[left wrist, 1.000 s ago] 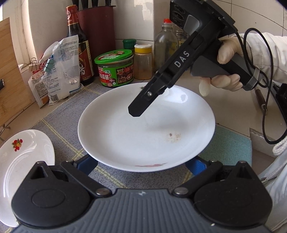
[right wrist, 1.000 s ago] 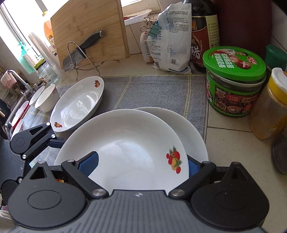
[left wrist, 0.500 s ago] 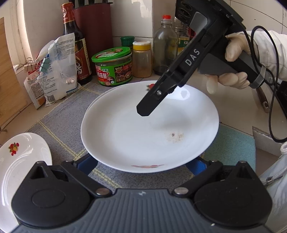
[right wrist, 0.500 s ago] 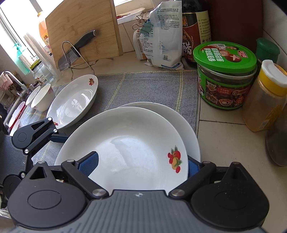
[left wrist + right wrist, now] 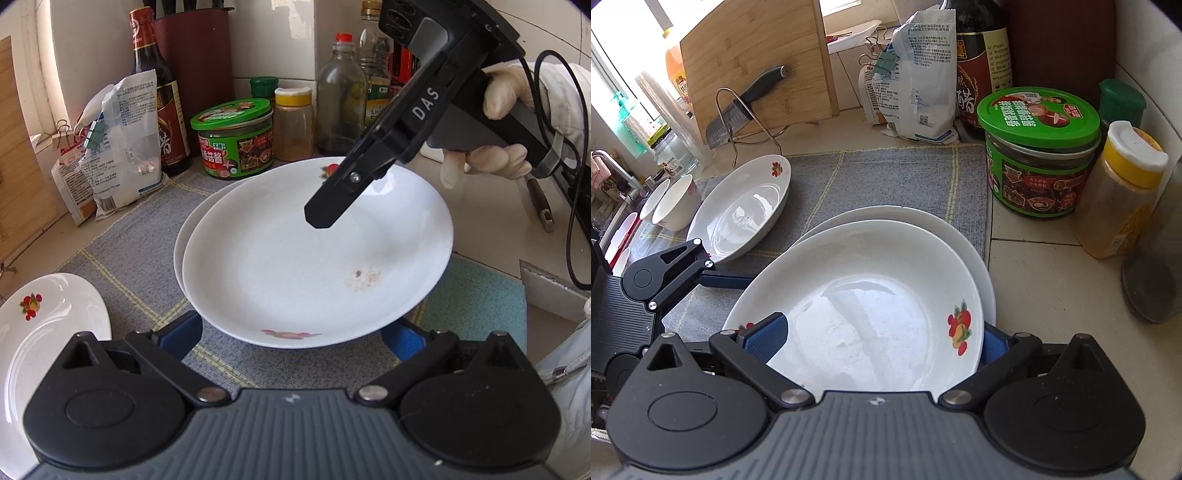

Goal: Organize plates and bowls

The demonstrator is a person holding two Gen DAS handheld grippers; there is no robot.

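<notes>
top plate [image 5: 871,306] is seen nested on a second plate [image 5: 908,218], both on the grey mat [image 5: 879,173] nr the green-lidded jar [image 5: 1039,151]. right gripper [image 5: 879,338] jaws are spread wide & opening, w/ the top plate's near rim between the blue pads [image 5: 768,334]; pad contact can't be told. left gripper [image 5: 295,332] jaws are held wide open, pads either side of the plate's edge, not pressing. a third plate [image 5: 740,212] is set apart to the left on the mat, w/ two bowls [image 5: 677,203] beyond it.
</notes>
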